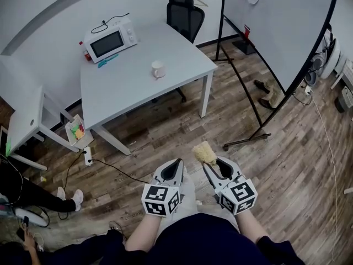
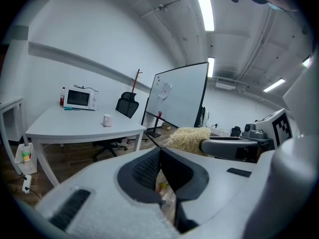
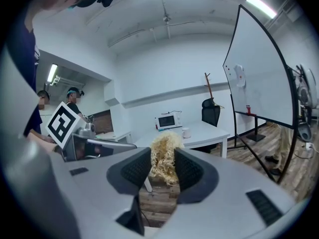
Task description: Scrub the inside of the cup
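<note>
A white cup (image 1: 158,69) stands on the desk (image 1: 127,87), well apart from both tools held over the wood floor (image 1: 265,164). The left hand-held gripper (image 1: 177,163) is closed and empty. The right hand-held gripper (image 1: 212,162) clamps a straw-coloured fibre scrubber (image 1: 204,152).

The left arm (image 1: 142,235) and the right arm (image 1: 249,224) reach forward, side by side. The left gripper (image 1: 177,162) points ahead and a little down, its jaws shut with nothing in them. The right gripper (image 1: 213,163) is just beside it, its jaws squeezing a yellow scrubber (image 1: 204,152)
</note>
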`<control>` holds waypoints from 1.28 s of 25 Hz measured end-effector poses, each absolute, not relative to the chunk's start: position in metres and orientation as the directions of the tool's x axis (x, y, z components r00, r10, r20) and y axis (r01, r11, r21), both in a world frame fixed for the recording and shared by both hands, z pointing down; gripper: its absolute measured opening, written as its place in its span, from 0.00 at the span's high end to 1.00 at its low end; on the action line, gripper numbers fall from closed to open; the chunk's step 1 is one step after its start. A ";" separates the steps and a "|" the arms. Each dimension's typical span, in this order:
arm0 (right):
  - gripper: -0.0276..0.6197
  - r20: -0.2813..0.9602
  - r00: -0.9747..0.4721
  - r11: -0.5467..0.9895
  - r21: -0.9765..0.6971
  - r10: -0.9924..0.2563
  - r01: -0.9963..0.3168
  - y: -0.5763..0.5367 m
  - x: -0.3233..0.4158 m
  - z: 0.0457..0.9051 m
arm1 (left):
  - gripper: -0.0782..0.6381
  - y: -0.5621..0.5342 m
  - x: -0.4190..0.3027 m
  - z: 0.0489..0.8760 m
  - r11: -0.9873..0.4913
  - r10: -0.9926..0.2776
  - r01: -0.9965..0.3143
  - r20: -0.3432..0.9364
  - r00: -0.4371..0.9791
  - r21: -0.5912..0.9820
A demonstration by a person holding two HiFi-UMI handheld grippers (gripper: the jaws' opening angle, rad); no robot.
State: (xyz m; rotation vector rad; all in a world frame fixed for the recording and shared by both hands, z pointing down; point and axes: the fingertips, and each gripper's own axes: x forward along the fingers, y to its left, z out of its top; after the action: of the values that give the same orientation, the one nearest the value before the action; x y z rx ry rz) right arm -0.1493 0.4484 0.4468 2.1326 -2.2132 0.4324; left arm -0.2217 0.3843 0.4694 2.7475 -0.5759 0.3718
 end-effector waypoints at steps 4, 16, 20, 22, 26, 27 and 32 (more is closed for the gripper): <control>0.73 0.224 -0.055 0.015 -0.177 -0.973 -0.984 0.440 -0.143 0.449 | 0.87 0.374 -0.219 0.471 -0.865 -0.353 -0.434 0.308 0.883 0.252; 0.73 0.226 -0.060 0.021 -0.171 -0.972 -0.985 0.387 -0.110 0.450 | 0.87 0.323 -0.187 0.472 -0.861 -0.360 -0.440 0.306 0.881 0.256; 0.73 0.232 -0.056 0.016 -0.172 -0.971 -0.985 0.362 -0.094 0.454 | 0.87 0.298 -0.171 0.475 -0.864 -0.350 -0.433 0.311 0.883 0.256; 0.73 0.233 -0.055 0.015 -0.171 -0.971 -0.985 0.349 -0.087 0.455 | 0.87 0.285 -0.162 0.477 -0.866 -0.346 -0.431 0.317 0.883 0.254; 0.73 0.237 -0.057 0.017 -0.167 -0.970 -0.986 0.319 -0.068 0.454 | 0.87 0.255 -0.143 0.480 -0.863 -0.343 -0.433 0.326 0.881 0.259; 0.73 0.238 -0.058 0.018 -0.165 -0.970 -0.986 0.312 -0.063 0.453 | 0.87 0.247 -0.139 0.480 -0.862 -0.343 -0.433 0.327 0.881 0.262; 0.73 0.244 -0.057 0.018 -0.157 -0.968 -0.987 0.276 -0.043 0.446 | 0.87 0.213 -0.117 0.475 -0.864 -0.333 -0.426 0.331 0.883 0.268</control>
State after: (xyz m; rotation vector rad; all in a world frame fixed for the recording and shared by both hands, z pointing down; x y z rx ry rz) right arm -0.0431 0.2763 0.4457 2.1097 -2.1918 0.4396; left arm -0.1172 0.2134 0.4745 2.7167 -0.5642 0.3923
